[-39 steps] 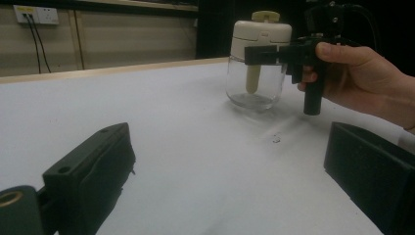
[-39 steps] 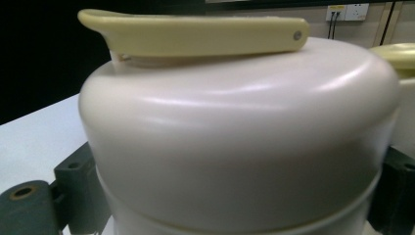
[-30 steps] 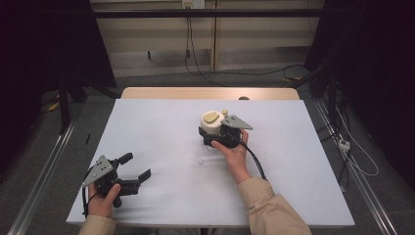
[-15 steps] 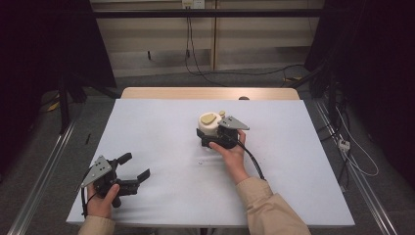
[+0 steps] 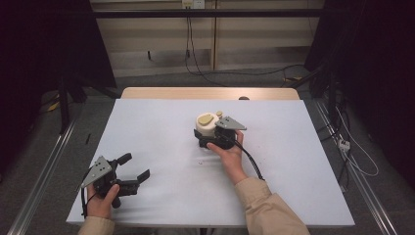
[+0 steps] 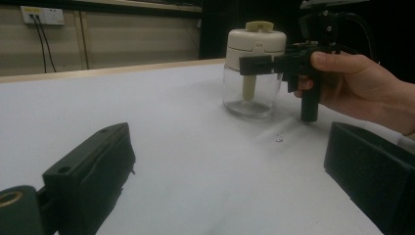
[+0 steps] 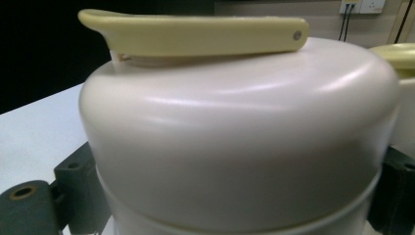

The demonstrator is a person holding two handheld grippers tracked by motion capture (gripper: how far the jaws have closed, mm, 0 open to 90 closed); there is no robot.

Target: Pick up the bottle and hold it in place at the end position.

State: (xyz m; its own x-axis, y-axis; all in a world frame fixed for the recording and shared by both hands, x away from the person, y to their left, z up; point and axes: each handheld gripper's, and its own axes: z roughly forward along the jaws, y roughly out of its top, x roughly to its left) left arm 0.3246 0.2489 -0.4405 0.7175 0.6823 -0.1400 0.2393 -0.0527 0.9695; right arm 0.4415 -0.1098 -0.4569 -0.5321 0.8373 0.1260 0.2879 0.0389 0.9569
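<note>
My right gripper is at the jar, which stands upright on the white surface, a little right of its middle and toward the far side. In the right gripper view the jar's cream lid sits directly between my fingers, one dark pad on each side at the lid's lower edge. They are spread about as wide as the lid itself. The pads look to be against the lid, but I cannot tell whether they are pressing it or only flanking it. A pale yellow handle lies flat across the top of the lid.

From the left gripper view I see the same jar side-on: clear glass below, cream lid above, a yellow scoop hanging inside the glass. The right gripper's fingers reach in level at the lid's height, and the hand holding it is just to the side. The jar's base rests on the surface.

My left gripper is at the near left corner of the surface, well apart from the jar. Its fingers are spread wide with nothing between them, only bare surface. It is held low, and I cannot tell whether it touches the surface.
</note>
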